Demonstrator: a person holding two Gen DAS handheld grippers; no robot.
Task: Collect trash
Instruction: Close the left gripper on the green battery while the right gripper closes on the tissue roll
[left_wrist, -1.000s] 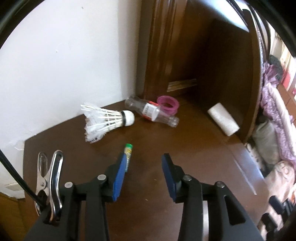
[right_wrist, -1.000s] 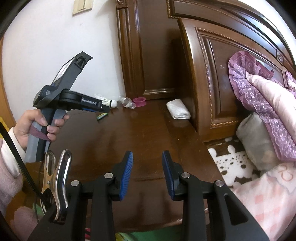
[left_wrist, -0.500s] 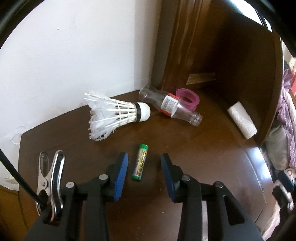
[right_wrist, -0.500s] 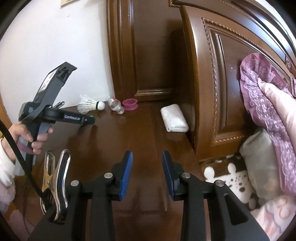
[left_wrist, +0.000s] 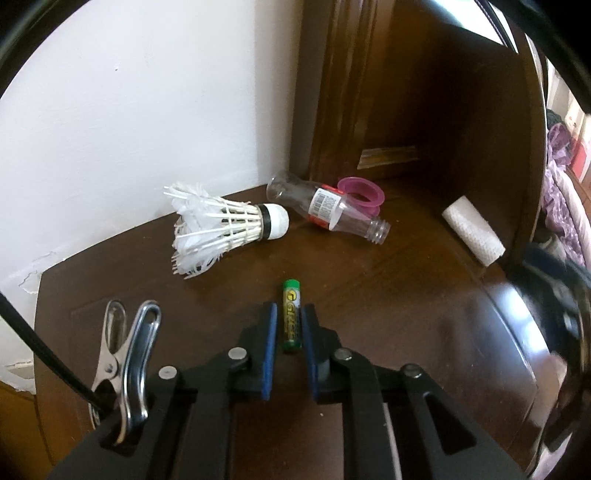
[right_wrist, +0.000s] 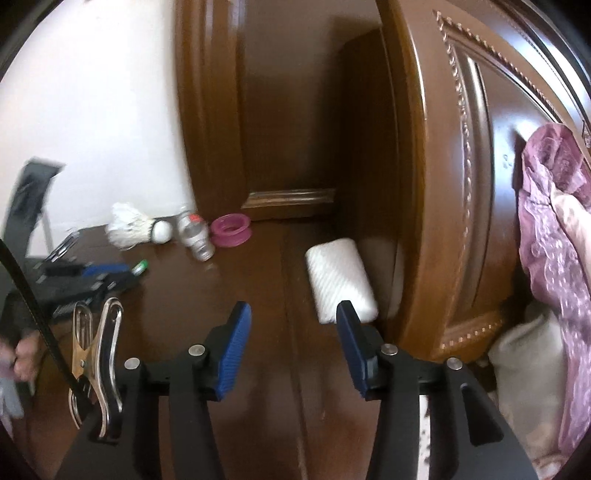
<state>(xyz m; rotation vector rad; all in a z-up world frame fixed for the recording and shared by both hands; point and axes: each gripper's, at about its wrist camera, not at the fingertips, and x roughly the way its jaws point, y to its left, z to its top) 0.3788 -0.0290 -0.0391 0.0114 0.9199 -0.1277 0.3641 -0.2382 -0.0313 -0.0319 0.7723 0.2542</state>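
A green battery (left_wrist: 291, 314) lies on the dark wooden tabletop (left_wrist: 388, 314), between the blue pads of my left gripper (left_wrist: 289, 308). Its jaws are closing, and the pads sit tight against the battery's sides. Beyond it lie a white feather shuttlecock (left_wrist: 221, 232), an empty clear plastic bottle (left_wrist: 328, 214) and a pink tape ring (left_wrist: 364, 194). My right gripper (right_wrist: 293, 317) is opening with nothing between its pads. A white paper roll (right_wrist: 341, 280) lies just past its right fingertip. The right wrist view also shows the left gripper (right_wrist: 129, 275), blurred, at the battery (right_wrist: 140, 266).
A white wall and a brown door frame (left_wrist: 332, 92) close off the far side. The carved wooden headboard (right_wrist: 461, 184) stands right of the paper roll, with pink bedding (right_wrist: 546, 221) beyond it. A person's hand (right_wrist: 24, 358) holds the left gripper's handle.
My left gripper moved up to the battery and narrowed its jaws onto it. My right gripper travelled forward over the tabletop toward the paper roll and spread its jaws wider.
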